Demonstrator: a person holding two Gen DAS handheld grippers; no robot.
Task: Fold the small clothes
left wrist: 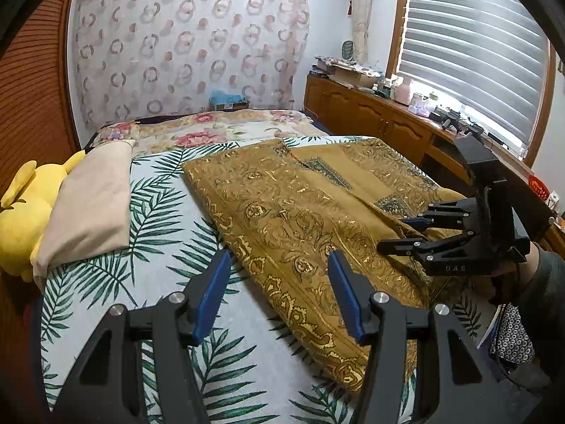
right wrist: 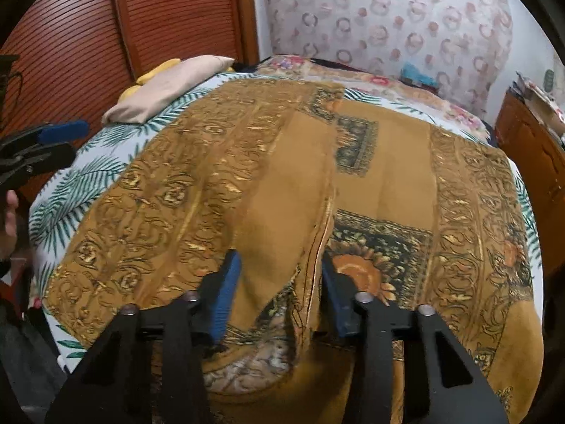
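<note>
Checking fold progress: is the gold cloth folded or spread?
Partly folded: the gold cloth has one flap doubled over its middle, edge visible.

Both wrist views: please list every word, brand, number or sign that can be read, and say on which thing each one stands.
"UAS": raised letters on the black body of the right gripper, seen in the left wrist view; the first letter is faint, so this reading is uncertain.
Boxes and bottles on the wooden dresser: any labels are too small and blurred to read.
Mustard patterned cloth: ornament only, no text.
Right wrist view: no readable text.

Soft daylight via blinds (left wrist: 473, 46), fisheye-warped.
</note>
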